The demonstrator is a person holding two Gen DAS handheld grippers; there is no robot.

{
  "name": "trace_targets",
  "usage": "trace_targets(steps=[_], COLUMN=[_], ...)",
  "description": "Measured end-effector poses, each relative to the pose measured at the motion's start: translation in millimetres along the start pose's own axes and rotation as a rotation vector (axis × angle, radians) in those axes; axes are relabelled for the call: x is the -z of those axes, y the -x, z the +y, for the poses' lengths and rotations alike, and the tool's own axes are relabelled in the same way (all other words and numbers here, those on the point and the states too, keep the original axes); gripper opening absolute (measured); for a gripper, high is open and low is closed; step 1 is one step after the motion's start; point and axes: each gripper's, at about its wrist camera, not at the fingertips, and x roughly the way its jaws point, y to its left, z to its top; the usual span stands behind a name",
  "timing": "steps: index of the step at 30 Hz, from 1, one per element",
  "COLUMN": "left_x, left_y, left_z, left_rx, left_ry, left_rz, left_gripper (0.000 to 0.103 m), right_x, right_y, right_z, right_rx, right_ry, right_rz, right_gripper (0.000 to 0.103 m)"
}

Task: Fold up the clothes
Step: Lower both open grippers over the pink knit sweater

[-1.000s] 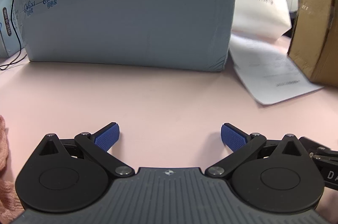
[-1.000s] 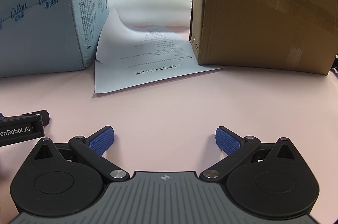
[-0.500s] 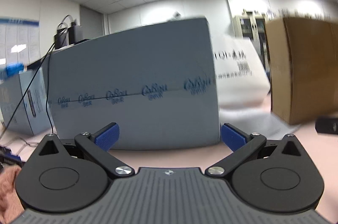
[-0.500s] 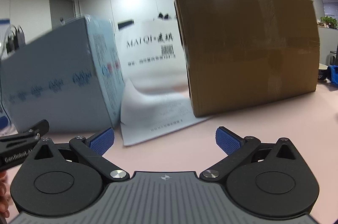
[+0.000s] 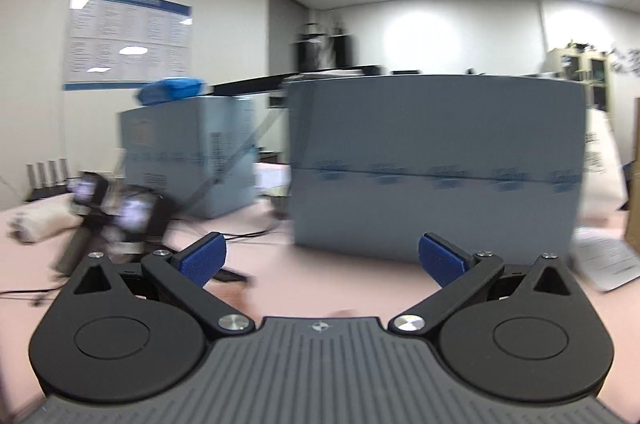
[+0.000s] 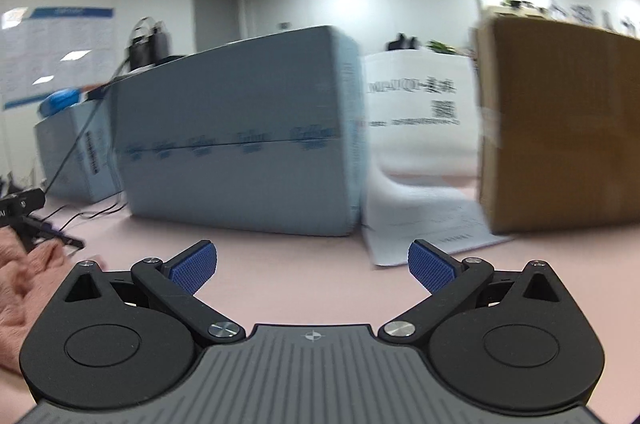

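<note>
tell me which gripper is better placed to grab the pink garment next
Probably the right gripper: it is open, and the pink garment lies just off its left finger. The left gripper, also open, shows no garment in its blurred view.

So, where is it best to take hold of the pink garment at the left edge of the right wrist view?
Probably the nearest bunched fold of the pink garment, coming from its right, low over the pink table. It lies crumpled at the frame edge, mostly hidden, so no hem shows. The right gripper is open.
</note>
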Motion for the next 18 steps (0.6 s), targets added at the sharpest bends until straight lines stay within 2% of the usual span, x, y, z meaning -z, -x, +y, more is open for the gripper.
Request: trace_targets(steps=[6, 13, 18], left_x=[-3.0, -0.5, 7.9], left_y=[19.2, 35.4, 36.2], left_z=[48.9, 53.4, 54.3], left_rx=[-0.010, 0.005, 0.034], left_ry=[0.089, 0.064, 0.055], left_rz=[0.017, -0.003, 0.035], left_gripper=[0.103, 0.103, 0.103], right_x=[-5.7, -7.0, -4.5], right_y=[-8.8, -7.8, -5.5], right_z=[49.8, 81.6, 93.8], right_rx=[-0.100, -0.160, -0.193], right_ry=[0.044, 0.084, 0.108], right_rz=[-0.010, -0.012, -0.006], right_gripper=[0.103, 0.103, 0.103])
